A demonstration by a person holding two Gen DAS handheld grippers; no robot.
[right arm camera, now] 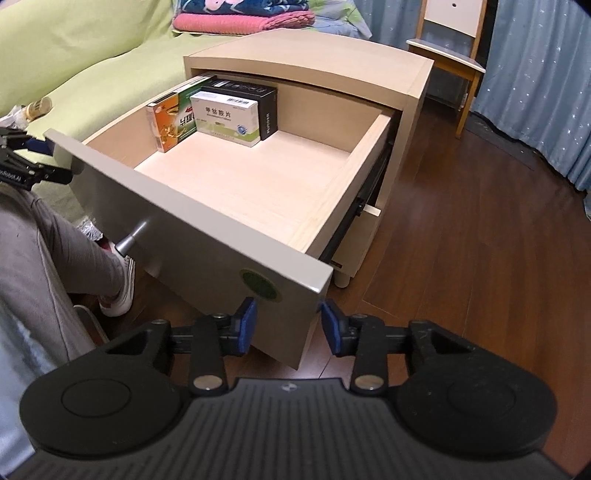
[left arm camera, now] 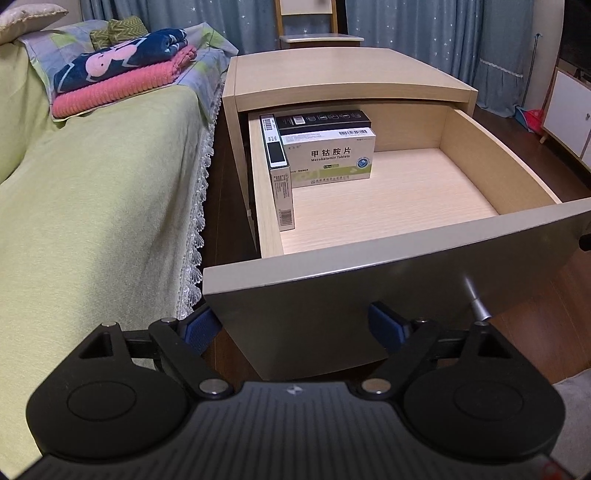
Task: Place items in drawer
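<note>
Beyond empty spread fingers [left arm camera: 295, 330]: open drawer [left arm camera: 388, 195], three boxes [left arm camera: 332, 155] inside.

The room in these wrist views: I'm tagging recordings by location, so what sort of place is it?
Most likely a bedroom at home. A bed with folded blankets stands beside a bedside cabinet; its open drawer holds medicine boxes, and starry curtains hang behind.
</note>
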